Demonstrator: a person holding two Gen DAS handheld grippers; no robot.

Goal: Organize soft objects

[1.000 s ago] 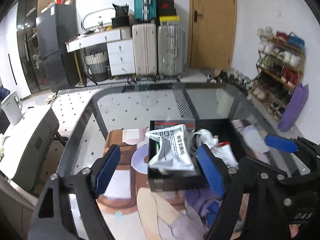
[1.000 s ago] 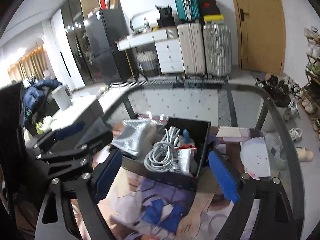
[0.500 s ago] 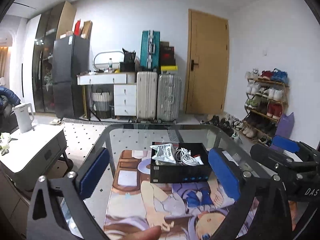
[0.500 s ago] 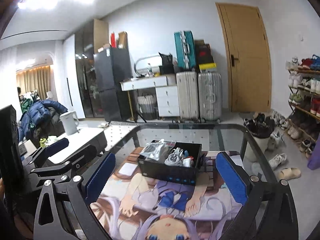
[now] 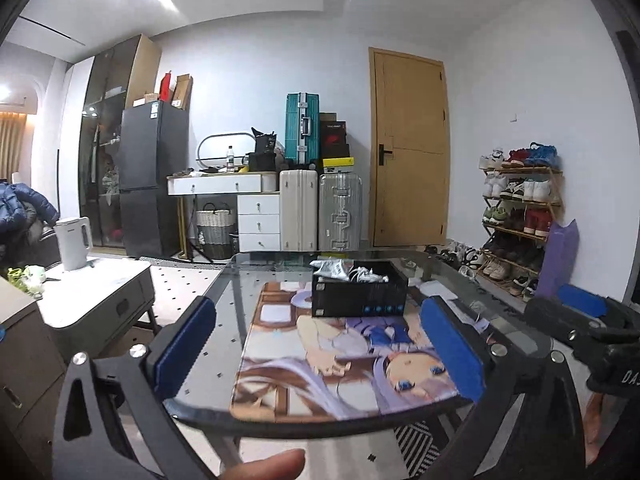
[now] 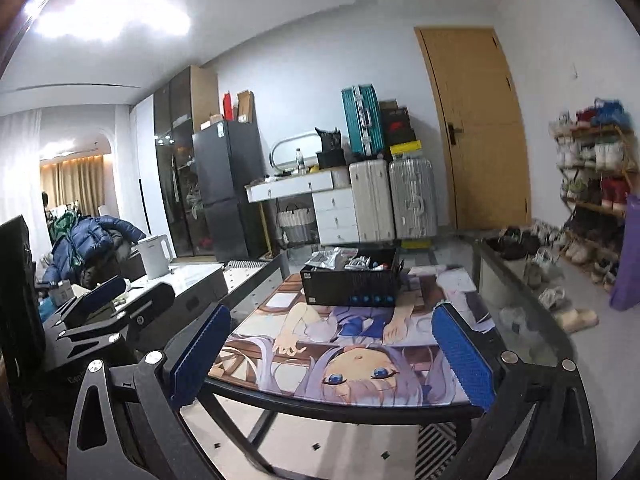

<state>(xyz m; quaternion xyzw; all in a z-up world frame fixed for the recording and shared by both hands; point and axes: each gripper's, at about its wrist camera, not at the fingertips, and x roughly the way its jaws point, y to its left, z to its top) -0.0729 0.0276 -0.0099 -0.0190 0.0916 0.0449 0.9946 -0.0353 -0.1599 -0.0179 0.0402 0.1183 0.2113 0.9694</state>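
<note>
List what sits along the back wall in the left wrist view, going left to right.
Black fridge → white drawer desk → cream suitcase → silver suitcase → wooden door → shoe rack.

Black box, silver pouch, blue pads, teal suitcase, anime-print mat
</note>
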